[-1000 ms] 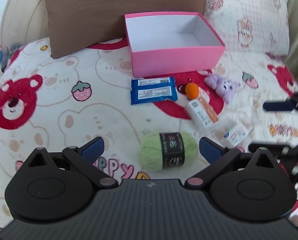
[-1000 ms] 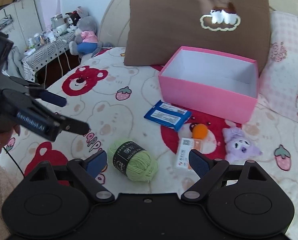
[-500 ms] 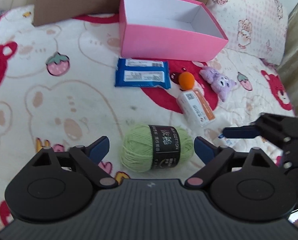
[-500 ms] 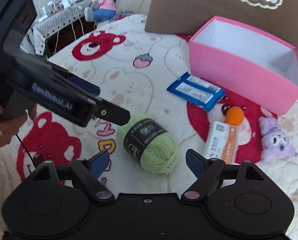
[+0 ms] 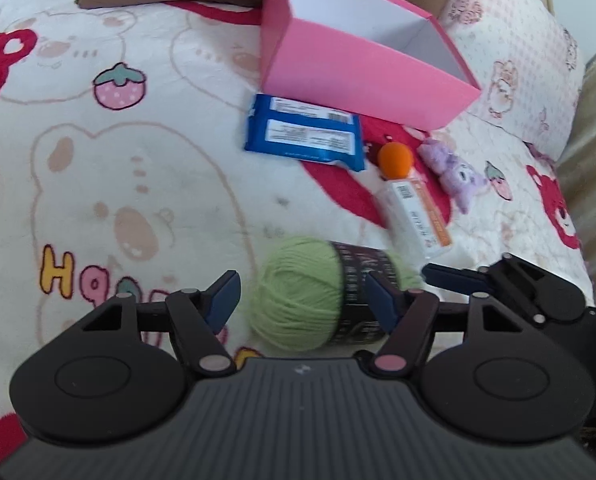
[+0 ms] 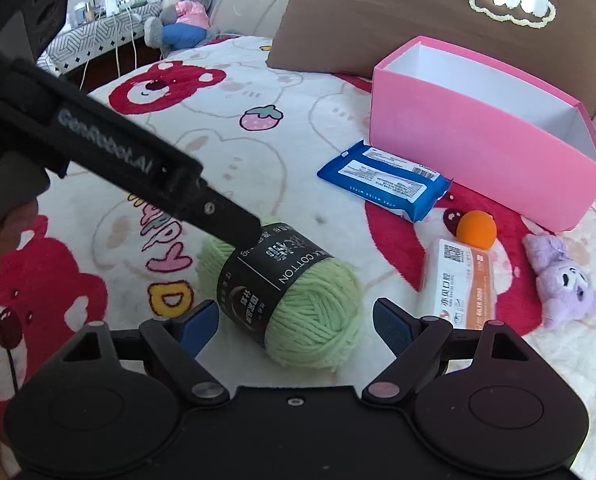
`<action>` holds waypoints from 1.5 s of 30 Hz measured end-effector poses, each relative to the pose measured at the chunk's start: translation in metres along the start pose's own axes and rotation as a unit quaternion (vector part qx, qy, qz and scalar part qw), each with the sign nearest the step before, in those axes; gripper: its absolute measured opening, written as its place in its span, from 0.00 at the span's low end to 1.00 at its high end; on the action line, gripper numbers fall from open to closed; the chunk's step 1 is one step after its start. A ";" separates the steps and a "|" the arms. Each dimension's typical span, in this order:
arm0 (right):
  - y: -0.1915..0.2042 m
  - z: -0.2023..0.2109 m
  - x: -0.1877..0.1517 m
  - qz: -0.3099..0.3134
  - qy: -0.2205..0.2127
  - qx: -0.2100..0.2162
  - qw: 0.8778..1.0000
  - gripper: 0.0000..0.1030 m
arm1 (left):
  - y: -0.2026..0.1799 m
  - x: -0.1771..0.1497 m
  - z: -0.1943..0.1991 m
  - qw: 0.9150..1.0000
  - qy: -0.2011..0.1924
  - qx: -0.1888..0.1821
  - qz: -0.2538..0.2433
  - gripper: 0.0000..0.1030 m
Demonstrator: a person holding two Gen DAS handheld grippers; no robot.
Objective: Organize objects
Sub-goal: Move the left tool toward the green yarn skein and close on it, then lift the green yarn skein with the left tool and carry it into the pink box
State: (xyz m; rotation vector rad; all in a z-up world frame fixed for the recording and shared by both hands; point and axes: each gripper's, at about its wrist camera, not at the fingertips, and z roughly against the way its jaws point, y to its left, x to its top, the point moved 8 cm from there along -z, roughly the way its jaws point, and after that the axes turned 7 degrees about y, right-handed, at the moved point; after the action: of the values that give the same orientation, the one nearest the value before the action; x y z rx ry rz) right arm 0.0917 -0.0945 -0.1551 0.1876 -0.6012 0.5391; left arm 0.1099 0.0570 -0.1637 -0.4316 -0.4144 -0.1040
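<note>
A green yarn ball (image 5: 298, 296) with a black label lies on the bear-print bedspread. My left gripper (image 5: 304, 298) straddles it and its jaws are closing. The right pad overlaps the label, while a gap shows at the left pad. In the right wrist view the yarn ball (image 6: 310, 312) also sits between the wide-open fingers of my right gripper (image 6: 295, 320), which do not touch it. There the left gripper's finger (image 6: 233, 224) rests against the label. An open pink box (image 5: 358, 76) stands behind.
Between the yarn and the box lie a blue wipes pack (image 5: 304, 132), an orange ball (image 5: 396, 159), a white-and-orange packet (image 5: 416, 216) and a purple plush (image 5: 454, 172). A brown pillow (image 6: 418, 20) leans behind the box. A hand (image 6: 1, 240) holds the left gripper.
Both grippers have come down onto the yarn ball. The left jaws have narrowed around it. The left gripper's arm now reaches across the right wrist view to the label.
</note>
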 end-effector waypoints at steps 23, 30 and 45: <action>-0.007 -0.016 -0.014 -0.033 0.024 0.003 0.999 0.62 | -0.008 -0.015 -0.020 0.995 0.006 -0.100 -0.010 0.54; 0.001 -0.021 -0.013 0.019 0.017 -0.045 0.999 0.72 | -0.008 -0.019 -0.017 0.995 0.011 -0.103 -0.001 0.54; 0.000 -0.024 -0.008 -0.007 -0.005 0.010 1.000 0.83 | -0.017 -0.026 -0.025 0.996 0.010 -0.092 -0.003 0.56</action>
State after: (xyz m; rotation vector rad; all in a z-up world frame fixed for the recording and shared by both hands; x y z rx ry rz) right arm 0.0973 -0.0902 -0.1791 0.2132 -0.6035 0.5305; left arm 0.0920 0.0308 -0.1889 -0.6112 -0.3883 -0.1528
